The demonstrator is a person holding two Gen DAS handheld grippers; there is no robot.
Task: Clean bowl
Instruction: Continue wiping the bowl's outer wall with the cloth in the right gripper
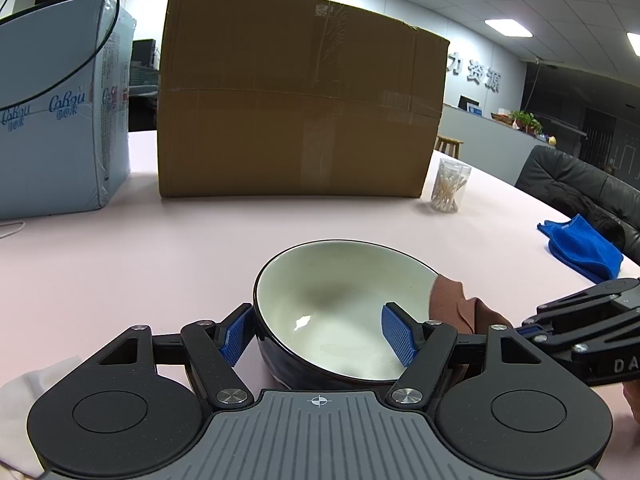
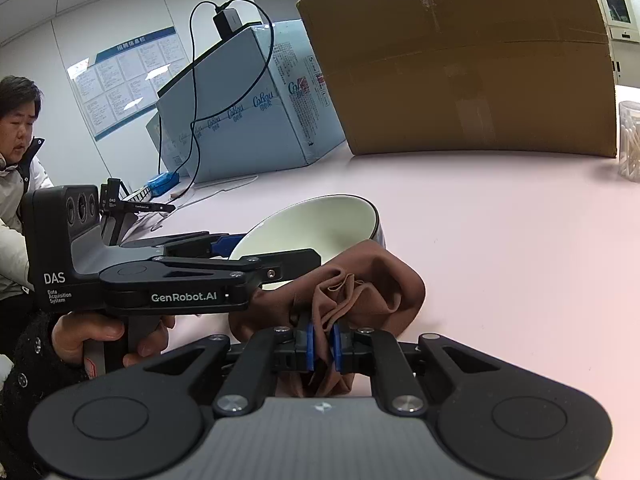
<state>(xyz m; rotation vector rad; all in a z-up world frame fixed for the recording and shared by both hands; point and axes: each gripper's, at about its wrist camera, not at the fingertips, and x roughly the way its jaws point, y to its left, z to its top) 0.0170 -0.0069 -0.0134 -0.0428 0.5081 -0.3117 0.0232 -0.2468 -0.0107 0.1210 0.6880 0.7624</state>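
A bowl, white inside and dark outside, sits tilted on the pink table, its opening turned toward the left wrist camera. My left gripper is shut on it: one blue pad presses the outer left wall, the other sits inside near the right rim. In the right wrist view the bowl shows behind the left gripper. My right gripper is shut on a brown cloth, bunched against the bowl's right rim. The cloth and right gripper show at the right of the left wrist view.
A big cardboard box and a light blue carton stand at the back of the table. A clear jar of cotton swabs stands right of the box. A blue cloth lies near the right edge. A person sits at the left.
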